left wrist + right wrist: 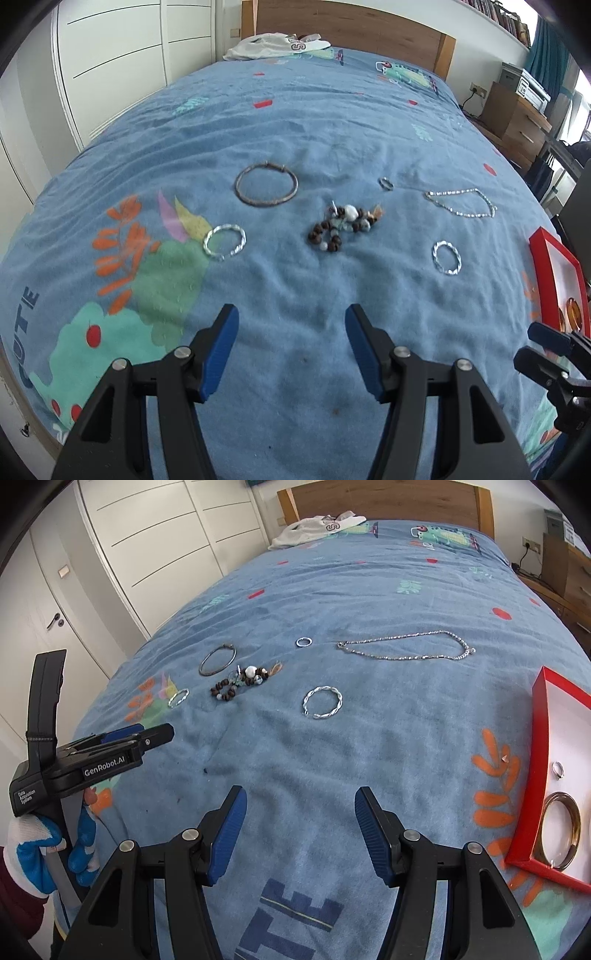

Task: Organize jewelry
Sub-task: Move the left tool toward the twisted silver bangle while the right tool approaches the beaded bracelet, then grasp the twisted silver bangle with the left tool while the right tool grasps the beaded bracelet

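Blue bedspread (332, 122) — amber bangle (559, 830) in red box (537, 775) clear only right-wrist view.

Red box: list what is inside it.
The red box holds a gold-brown bangle and a small silver ring on its white lining. Its right side runs out of the picture, so anything lying there cannot be seen.

blue bedspread (295, 122), bracelets (266, 184), necklace (461, 202), red tray (540, 738)

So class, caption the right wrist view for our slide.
Open right gripper above blue bedspread, facing scattered jewelry and a red tray.
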The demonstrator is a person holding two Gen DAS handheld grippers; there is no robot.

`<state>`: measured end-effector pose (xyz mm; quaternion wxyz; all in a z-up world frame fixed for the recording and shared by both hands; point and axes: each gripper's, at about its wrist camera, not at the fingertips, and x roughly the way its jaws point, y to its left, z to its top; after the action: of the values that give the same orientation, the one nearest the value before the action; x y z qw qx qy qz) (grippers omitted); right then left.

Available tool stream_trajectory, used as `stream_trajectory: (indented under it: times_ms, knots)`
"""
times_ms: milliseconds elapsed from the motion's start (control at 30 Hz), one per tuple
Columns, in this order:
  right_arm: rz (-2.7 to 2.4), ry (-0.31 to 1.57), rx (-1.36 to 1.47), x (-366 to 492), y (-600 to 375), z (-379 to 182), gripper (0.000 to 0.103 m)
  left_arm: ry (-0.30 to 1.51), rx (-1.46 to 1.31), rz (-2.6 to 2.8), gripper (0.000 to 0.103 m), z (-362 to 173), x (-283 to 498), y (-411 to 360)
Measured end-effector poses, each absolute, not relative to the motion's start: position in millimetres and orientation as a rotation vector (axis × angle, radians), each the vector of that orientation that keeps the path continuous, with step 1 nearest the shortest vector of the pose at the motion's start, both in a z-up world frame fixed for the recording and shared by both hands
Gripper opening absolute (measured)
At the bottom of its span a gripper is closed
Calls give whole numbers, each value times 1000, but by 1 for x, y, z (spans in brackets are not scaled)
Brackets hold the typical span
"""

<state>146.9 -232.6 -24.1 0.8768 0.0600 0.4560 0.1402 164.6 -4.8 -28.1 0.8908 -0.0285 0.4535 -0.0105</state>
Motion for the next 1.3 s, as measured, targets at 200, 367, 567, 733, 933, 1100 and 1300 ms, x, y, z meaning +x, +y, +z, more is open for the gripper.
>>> stream_trajectory:
  times_ms: [200,367,567,733,933,1100,1300]
  knots:
    - [283,931,145,152,-241,-20,60,910,-54,-17,58,-16,173,0]
    - [280,923,144,158,-243,-17,60,903,-65,5,58,-16,180,15]
    - [307,925,132,170,-228,-18,60,897,-76,21,58,-20,190,36]
    - [347,929,123,184,-205,-21,60,902,-82,14,58,-29,200,54]
    - [400,935,117,211,-172,-26,60,908,-97,-17,58,-42,208,64]
    - [424,933,121,235,-150,-31,60,917,-100,-31,58,-51,215,68]
    - [420,945,140,254,-144,-40,60,925,-110,-27,58,-62,227,72]
